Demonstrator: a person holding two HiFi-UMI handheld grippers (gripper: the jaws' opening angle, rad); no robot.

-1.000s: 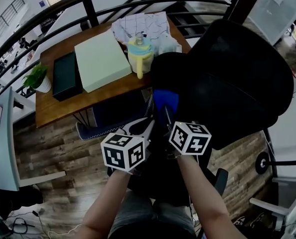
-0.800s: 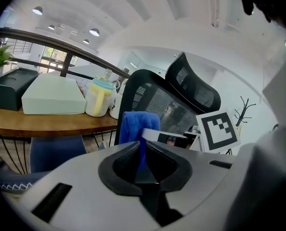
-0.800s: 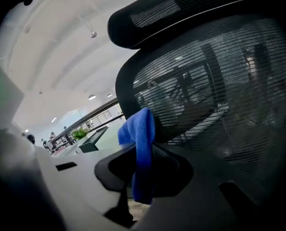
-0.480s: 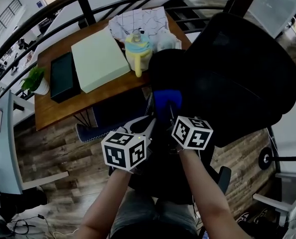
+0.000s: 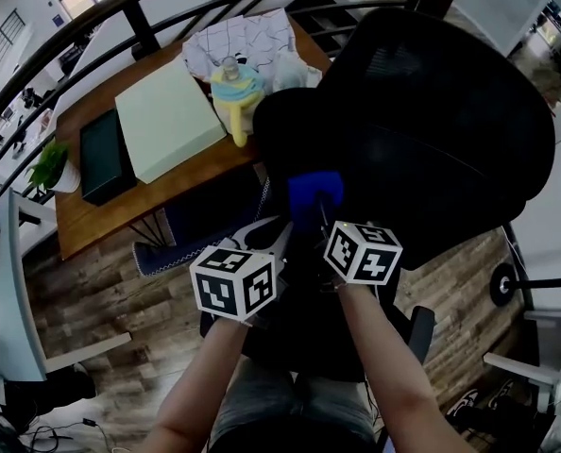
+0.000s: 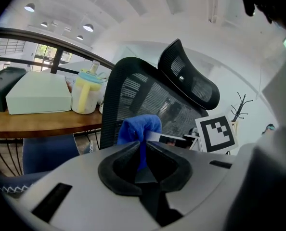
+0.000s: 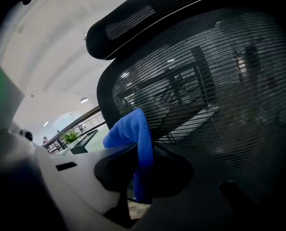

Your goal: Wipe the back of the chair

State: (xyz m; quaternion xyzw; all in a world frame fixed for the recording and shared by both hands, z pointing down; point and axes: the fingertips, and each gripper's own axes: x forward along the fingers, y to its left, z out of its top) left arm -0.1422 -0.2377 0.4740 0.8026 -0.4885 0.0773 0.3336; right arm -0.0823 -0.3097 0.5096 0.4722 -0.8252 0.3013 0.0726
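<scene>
Cloth [image 5: 314, 194] hardly shifted lately; my left claw [image 6: 142, 150] and right claw [image 7: 142, 160] both pinch it at chair back [image 5: 432, 130], wipe barely begun.

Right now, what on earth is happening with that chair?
A person holds a gripper tool in each hand. The right gripper has its fingers shut on a blue cloth, and the left gripper looks shut on the same cloth. Together they hold it up at the black mesh chair back, near the edge closest to the wooden desk. Whether the cloth touches the mesh, I cannot tell.
</scene>
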